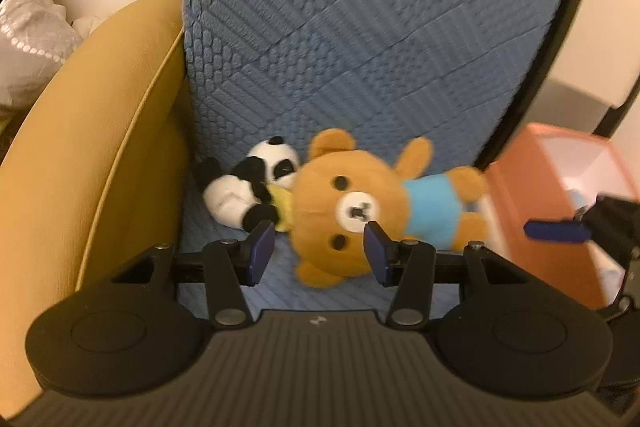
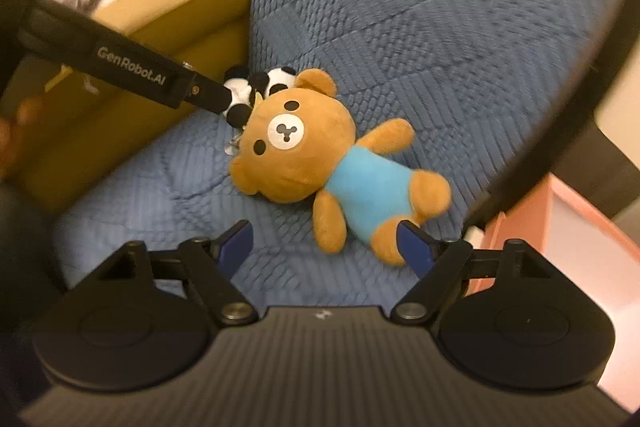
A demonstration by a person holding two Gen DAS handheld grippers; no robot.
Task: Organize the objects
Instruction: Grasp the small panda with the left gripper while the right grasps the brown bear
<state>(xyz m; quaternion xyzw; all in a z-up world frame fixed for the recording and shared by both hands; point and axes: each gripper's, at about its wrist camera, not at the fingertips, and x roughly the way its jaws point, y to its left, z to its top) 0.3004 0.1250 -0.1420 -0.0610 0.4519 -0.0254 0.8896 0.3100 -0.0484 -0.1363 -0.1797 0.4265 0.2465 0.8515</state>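
Observation:
A brown plush bear point(image 1: 352, 203) in a light blue shirt lies on its back on the blue quilted seat cushion point(image 1: 360, 27). A small panda plush point(image 1: 248, 187) lies against the bear's head on the left. My left gripper point(image 1: 320, 251) is open, its fingers on either side of the bear's head, just in front of it. In the right wrist view the bear point(image 2: 320, 159) and the panda point(image 2: 252, 91) show too. My right gripper point(image 2: 326, 247) is open above the cushion near the bear's legs. The left gripper's arm point(image 2: 132, 67) reaches in by the panda.
A mustard yellow armrest point(image 1: 100, 147) borders the seat on the left. A pink open bin point(image 1: 560, 195) stands to the right of the chair, also in the right wrist view point(image 2: 568, 219). White and grey cloth point(image 1: 32, 39) lies beyond the armrest.

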